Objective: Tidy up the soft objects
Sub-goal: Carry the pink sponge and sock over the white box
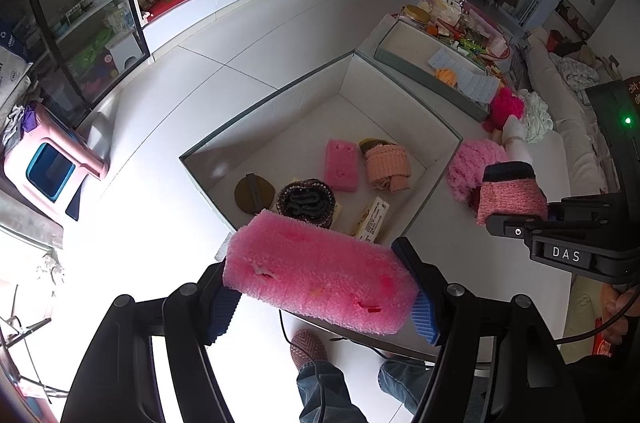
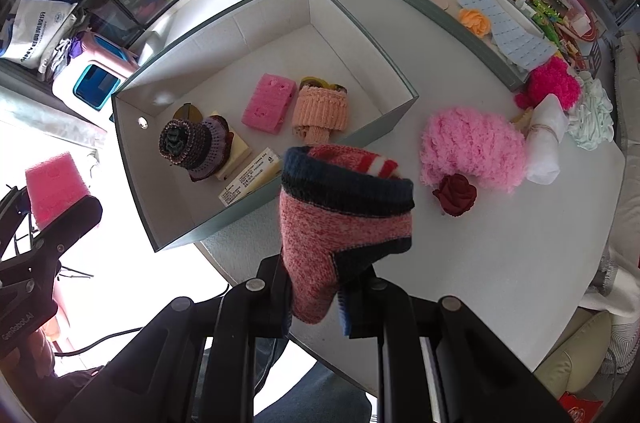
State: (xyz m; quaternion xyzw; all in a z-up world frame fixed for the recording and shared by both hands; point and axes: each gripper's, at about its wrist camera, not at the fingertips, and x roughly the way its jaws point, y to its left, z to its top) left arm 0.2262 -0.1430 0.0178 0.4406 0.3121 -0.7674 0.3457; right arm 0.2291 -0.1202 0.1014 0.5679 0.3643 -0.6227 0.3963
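The left gripper (image 1: 320, 287) clamps a pink sponge (image 1: 320, 275) end to end just near of the open box (image 1: 264, 103); light and squashy, it wants gentle pressure; the right gripper (image 2: 320, 303) pinches a limp knitted sock (image 2: 340, 215) by its toe, near the box's right wall.

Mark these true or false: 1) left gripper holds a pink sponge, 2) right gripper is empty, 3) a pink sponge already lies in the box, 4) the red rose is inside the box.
1) The left gripper holds a pink sponge: true.
2) The right gripper is empty: false, it is shut on a pink knit sock.
3) A second pink sponge lies in the box: true.
4) The red rose is in the box: false, it lies on the table outside it.
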